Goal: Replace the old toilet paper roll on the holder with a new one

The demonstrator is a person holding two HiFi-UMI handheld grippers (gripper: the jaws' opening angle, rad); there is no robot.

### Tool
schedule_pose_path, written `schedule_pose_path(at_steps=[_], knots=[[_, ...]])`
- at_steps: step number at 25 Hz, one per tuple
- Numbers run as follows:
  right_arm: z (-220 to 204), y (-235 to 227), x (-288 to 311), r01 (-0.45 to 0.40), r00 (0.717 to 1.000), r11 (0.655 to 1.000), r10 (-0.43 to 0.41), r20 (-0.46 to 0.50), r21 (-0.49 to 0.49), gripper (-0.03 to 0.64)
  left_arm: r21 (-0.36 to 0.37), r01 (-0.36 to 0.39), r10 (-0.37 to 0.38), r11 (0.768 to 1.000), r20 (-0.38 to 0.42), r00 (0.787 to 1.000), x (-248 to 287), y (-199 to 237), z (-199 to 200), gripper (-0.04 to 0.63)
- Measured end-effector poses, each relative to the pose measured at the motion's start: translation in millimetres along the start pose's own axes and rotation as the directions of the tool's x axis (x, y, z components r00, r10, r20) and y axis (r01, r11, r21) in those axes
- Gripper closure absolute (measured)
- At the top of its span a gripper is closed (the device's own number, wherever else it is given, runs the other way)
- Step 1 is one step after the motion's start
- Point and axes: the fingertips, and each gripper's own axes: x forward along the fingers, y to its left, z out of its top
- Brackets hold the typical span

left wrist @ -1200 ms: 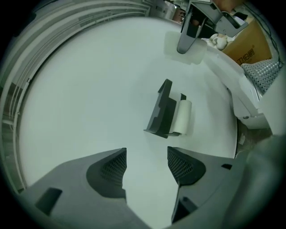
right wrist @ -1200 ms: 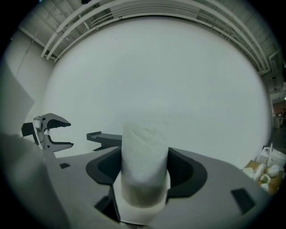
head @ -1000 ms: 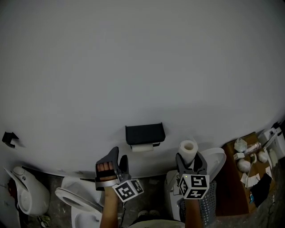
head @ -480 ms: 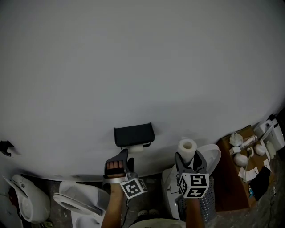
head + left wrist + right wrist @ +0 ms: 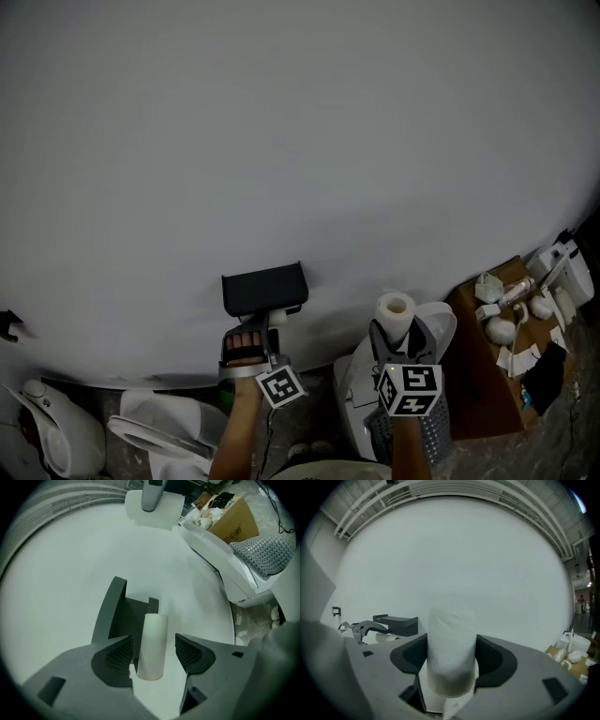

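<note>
A black holder (image 5: 263,289) hangs on the white wall; it shows dark grey (image 5: 123,613) in the left gripper view. On it sits the old roll (image 5: 152,644), a thin, nearly bare tube, also seen from the side (image 5: 386,638). My left gripper (image 5: 251,339) reaches up under the holder. It is open (image 5: 152,652), one jaw on each side of the tube, with a gap on the right side. My right gripper (image 5: 398,342) is shut on a full white new roll (image 5: 396,314) standing upright (image 5: 451,644), to the right of the holder and apart from it.
White toilets stand below: one at lower left (image 5: 155,436), another behind my right gripper (image 5: 441,330). A grey perforated basket (image 5: 429,439) is under the right arm. A brown cardboard box (image 5: 487,375) with small white items stands at right.
My left gripper rose to the holder and now has its jaws around the old roll. The right gripper kept holding the new roll in about the same place.
</note>
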Motion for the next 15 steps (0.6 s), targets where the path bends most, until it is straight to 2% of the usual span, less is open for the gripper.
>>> schedule_pose_path(at_steps=[8,10,13,15], knots=[[-4,-22,-2,0.028,1.000,0.999,-0.028,-0.002,0.040,0.325,0.023,0.004,-0.003,1.000,-0.023,1.000,11,-5,7,0.325],[-5,-26,-2,0.034,0.999,0.999,-0.034,-0.001,0.043,0.325,0.032,-0.010,0.011,0.999,-0.037,0.999,12,-4,6,0.351],[-5,-31,-4,0.045,0.999,0.998,-0.045,-0.001,0.044,0.325,0.067,-0.071,0.074,0.995,-0.043,0.996,12,3,7,0.413],[-6,-35,-6,0.050,0.999,0.998,-0.050,-0.003,0.046,0.325,0.074,-0.069,0.072,0.995,-0.048,0.996,12,3,8,0.414]])
